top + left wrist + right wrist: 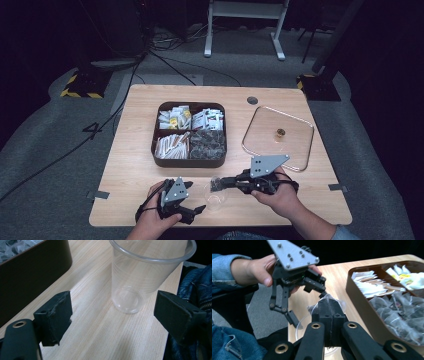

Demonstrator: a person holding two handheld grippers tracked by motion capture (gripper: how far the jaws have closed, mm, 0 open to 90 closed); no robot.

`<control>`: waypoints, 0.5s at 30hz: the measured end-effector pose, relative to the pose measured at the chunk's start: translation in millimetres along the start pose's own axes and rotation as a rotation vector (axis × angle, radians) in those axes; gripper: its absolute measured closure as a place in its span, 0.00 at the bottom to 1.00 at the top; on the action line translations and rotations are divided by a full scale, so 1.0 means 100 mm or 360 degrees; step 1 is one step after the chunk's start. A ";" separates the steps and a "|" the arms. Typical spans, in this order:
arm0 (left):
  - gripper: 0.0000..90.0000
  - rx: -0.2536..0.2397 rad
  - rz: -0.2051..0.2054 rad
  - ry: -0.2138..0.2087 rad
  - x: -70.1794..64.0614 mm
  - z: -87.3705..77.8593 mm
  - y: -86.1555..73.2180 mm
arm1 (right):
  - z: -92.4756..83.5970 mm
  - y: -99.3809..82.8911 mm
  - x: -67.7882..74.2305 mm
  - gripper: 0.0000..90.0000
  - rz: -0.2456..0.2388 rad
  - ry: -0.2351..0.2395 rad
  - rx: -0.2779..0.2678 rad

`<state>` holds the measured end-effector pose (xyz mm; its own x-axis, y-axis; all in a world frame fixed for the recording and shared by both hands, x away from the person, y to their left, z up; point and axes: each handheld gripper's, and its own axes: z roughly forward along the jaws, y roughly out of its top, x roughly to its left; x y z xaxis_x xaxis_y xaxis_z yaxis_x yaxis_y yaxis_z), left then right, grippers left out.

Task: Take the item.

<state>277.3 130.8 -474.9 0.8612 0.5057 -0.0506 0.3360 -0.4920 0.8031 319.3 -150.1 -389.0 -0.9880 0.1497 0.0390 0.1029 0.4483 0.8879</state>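
Clear sachet: pinched in the closed right gripper, above the plastic cup near the table's front edge | handling: light, soft, crinkly, likely slippery; best pinched at its sealed edge | left gripper: jaws wide, flanking the cup's base, not touching | source: compartment box.

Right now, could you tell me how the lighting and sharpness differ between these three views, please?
High view: table lit, surroundings dark, slightly soft. Left gripper view: clear cup sharp with soft reflections. Right gripper view: own jaws near the lens, the clear packet they pinch hard to make out.
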 end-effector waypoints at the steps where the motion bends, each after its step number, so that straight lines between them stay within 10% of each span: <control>1: 0.17 -0.0002 0.0000 0.0000 0.00 0.00 0.00 | 0.02 -0.02 0.02 1.00 0.0003 0.0010 0.0010; 15: 0.17 0.0006 0.0002 -0.0003 0.00 0.00 0.00 | 0.12 -0.16 0.03 1.00 0.0044 0.0046 0.0059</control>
<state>276.9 131.2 -474.9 0.8624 0.5036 -0.0506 0.3364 -0.4955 0.8008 316.4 -146.5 -408.3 -0.9875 0.1373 0.0768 0.1339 0.4771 0.8686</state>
